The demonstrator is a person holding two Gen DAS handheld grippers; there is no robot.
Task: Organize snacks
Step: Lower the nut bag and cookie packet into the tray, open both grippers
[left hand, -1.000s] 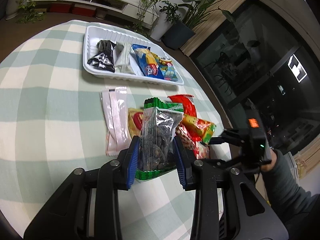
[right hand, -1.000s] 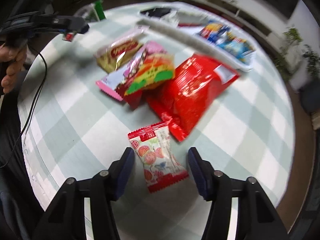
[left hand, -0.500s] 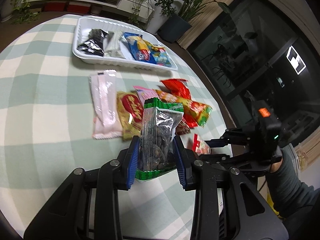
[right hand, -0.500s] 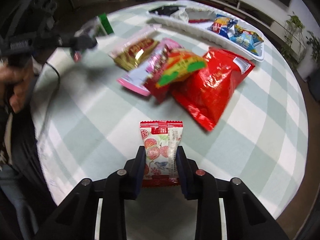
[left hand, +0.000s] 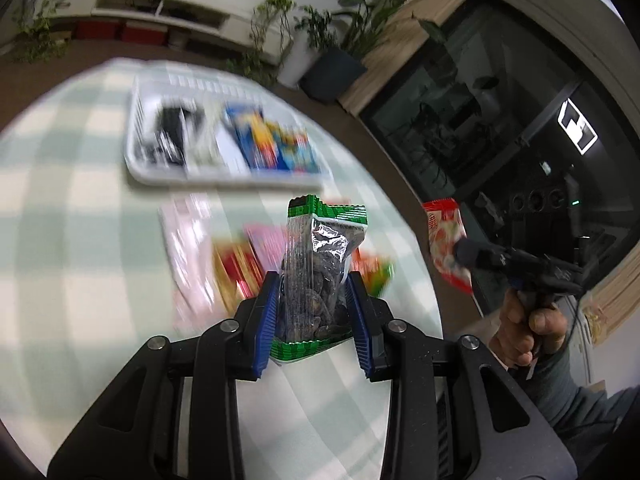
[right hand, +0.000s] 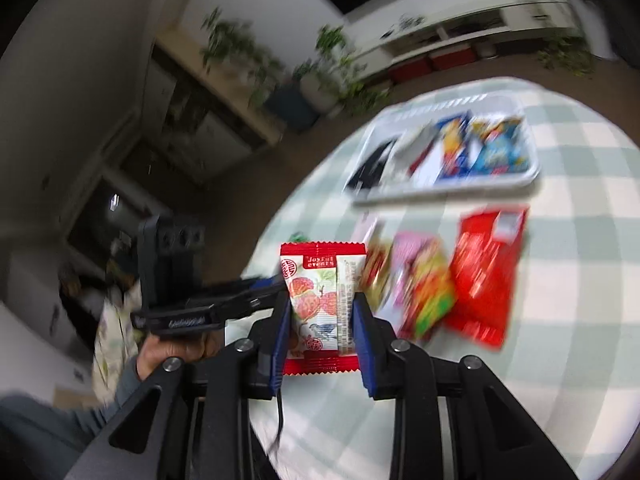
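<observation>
While left tool [left hand: 314, 300] grips seed packet [left hand: 324, 268], right tool [right hand: 320, 320] clamps strawberry packet [right hand: 320, 296]

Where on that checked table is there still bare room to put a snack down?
Bare checked cloth lies left of the pink packet, and a wide patch right of the red bag. The white tray looks full. The strip between tray and loose packets is narrow, and the packets crowd together there.

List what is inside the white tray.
The white tray holds a black packet, a white packet and blue packets, lying side by side. Motion blur hides the labels, and anything under them is covered.
</observation>
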